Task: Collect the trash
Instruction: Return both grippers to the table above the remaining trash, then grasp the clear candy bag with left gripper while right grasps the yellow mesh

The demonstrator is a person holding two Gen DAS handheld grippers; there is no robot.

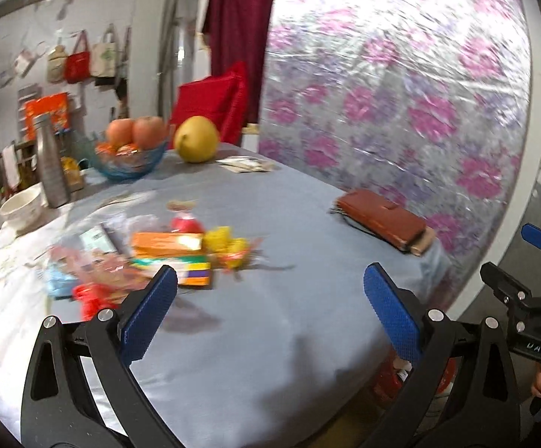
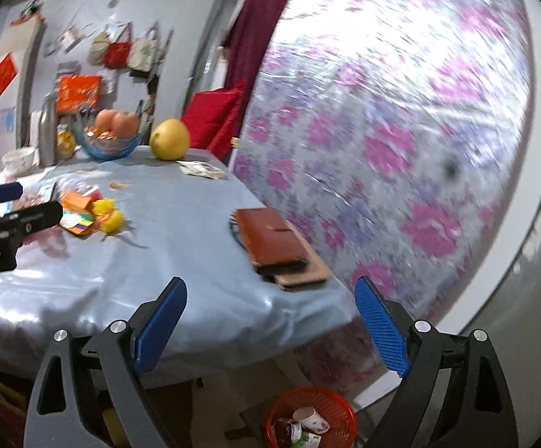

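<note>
On the blue-clothed surface (image 1: 270, 224): a heap of colourful snack wrappers and small cardboard boxes (image 1: 166, 254) at its left part, well apart from a brown leather wallet (image 1: 382, 220) at the right edge. Farther back, a blue glass fruit bowl (image 1: 132, 164), a yellow pomelo (image 1: 196, 139), a steel bottle (image 1: 50, 164), a white ceramic bowl (image 1: 22, 205). Left gripper (image 1: 270, 310) over bare cloth near the heap, jaws wide, nothing between. Right gripper (image 2: 270, 321) at the surface's near corner, jaws wide, empty. On the floor below it, a red mesh waste basket (image 2: 341, 410) with a paper cup (image 2: 308, 418) and scraps inside.
</note>
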